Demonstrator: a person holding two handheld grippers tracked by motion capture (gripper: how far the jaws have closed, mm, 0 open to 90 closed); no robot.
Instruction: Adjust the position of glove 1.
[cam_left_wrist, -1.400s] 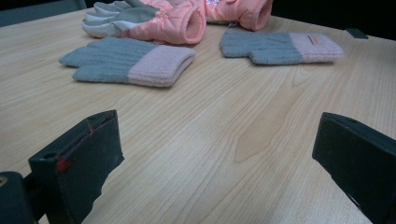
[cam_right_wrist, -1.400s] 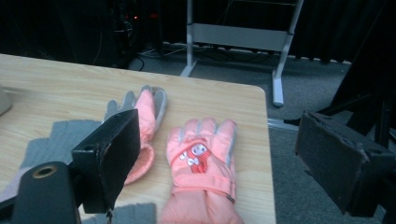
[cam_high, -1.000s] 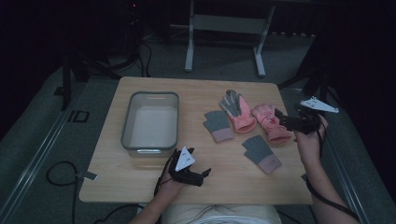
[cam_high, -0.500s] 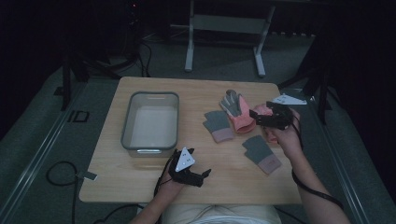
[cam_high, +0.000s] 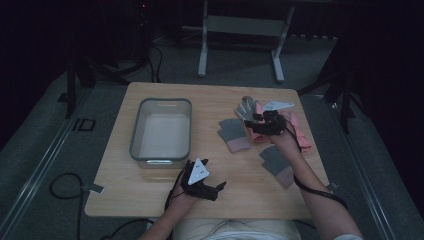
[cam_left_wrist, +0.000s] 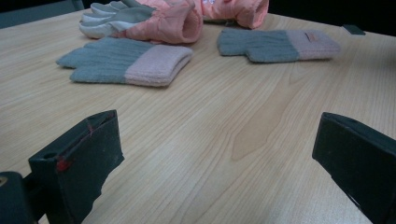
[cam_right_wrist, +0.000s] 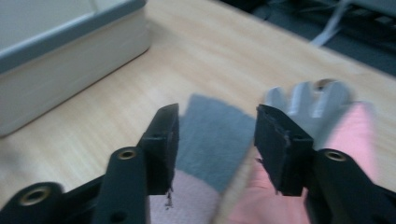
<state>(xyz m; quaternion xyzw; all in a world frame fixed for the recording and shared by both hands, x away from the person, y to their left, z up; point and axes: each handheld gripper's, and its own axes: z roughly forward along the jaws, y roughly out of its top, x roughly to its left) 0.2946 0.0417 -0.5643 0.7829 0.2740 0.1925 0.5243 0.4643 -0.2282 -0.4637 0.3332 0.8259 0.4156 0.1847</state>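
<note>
The right hand-held gripper (cam_high: 257, 125), jaws apart, hovers over a grey knit mitten with a pink cuff (cam_high: 233, 134) beside the padded pink gloves (cam_high: 298, 128), apparently lining up a grasp. The left hand-held gripper (cam_high: 216, 189) rests wide apart on the wooden counter (cam_high: 120, 192), seemingly idle.

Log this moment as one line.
right tool: open, over pink gloves | left tool: open, resting on table | bin: empty

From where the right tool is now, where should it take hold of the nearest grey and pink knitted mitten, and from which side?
Grip the pink cuff of the knitted mitten, coming from above. It lies flat on the table, so there is no raised edge to catch from the side. The cuff is the thicker, folded end. The right tool hangs open just beside it.
</note>
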